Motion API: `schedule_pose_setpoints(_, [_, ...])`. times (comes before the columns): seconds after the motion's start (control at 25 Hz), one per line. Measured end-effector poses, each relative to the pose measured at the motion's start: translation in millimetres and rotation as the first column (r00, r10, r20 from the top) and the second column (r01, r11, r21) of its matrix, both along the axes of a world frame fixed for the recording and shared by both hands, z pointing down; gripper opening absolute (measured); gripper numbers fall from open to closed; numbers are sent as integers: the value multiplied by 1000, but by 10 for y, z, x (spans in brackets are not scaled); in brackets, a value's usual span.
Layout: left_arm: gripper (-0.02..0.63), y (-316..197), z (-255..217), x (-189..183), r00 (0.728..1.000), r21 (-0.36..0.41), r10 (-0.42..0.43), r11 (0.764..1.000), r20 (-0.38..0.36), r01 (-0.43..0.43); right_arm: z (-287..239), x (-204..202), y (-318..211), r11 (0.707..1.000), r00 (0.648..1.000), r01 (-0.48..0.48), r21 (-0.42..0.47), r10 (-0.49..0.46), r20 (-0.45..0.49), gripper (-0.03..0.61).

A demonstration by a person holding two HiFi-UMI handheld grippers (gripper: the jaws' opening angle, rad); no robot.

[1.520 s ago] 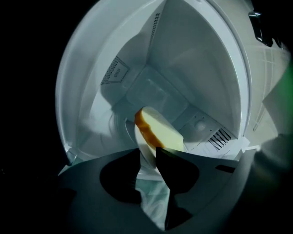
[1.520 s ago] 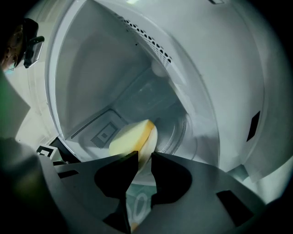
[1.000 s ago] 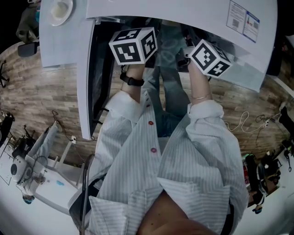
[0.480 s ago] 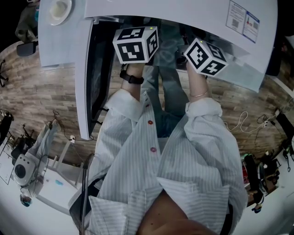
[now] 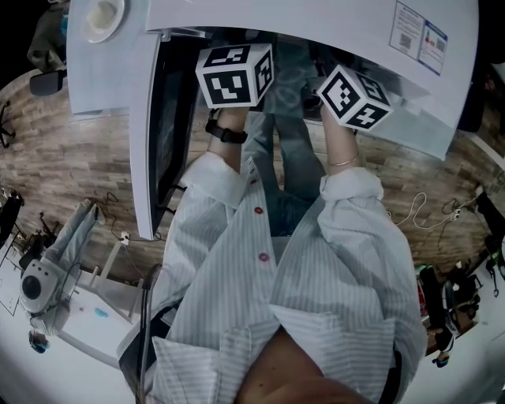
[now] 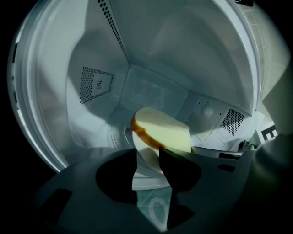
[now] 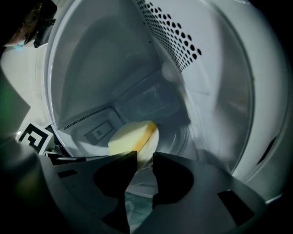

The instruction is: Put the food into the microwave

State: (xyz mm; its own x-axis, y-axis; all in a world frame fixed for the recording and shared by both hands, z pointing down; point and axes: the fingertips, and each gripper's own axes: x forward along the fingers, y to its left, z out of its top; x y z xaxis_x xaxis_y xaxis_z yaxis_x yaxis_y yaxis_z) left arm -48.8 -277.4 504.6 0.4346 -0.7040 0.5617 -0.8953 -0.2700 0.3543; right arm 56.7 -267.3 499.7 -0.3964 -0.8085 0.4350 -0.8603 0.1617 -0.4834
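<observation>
Head view: the microwave (image 5: 316,20) sits at the top of frame with its door (image 5: 146,134) swung open to the person's left. The left gripper (image 5: 234,75) and right gripper (image 5: 354,97) both reach into the microwave's mouth, only their marker cubes showing. The food is out of sight from here.

Left gripper view: looking into the microwave cavity. The jaws are nearly closed, pinching the near rim of a white plate (image 6: 145,161). A bread slice (image 6: 162,130) lies on the plate just beyond the jaw tips, deeper into the microwave, long axis running across the view and crust edge toward this gripper. The turntable (image 6: 118,136) shows just behind the plate. I cannot tell whether the plate touches it.

Right gripper view: same cavity from the other side. The jaws are nearly closed on the plate's opposite rim (image 7: 143,153), with the bread (image 7: 132,137) straight ahead of the tips and the crust at its right.

Judgement: the plate spans between the two grippers, both about equally near. The food is already inside the microwave, so what remains is probably a level drop onto the turntable, letting go on both sides together and backing straight out.
</observation>
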Motion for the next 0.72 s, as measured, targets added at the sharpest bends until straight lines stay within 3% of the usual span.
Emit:
schedule_pose_setpoints(0.2, [173, -8, -9, -37, 999, 17, -8, 1000, 37, 7, -8, 5, -3, 1000, 1000, -14, 0, 14, -21, 117])
schedule_pose_setpoints(0.72, [173, 14, -14, -82, 1000, 12, -15, 1000, 3, 15, 15, 21, 3, 1000, 992, -2, 8, 3, -123, 140])
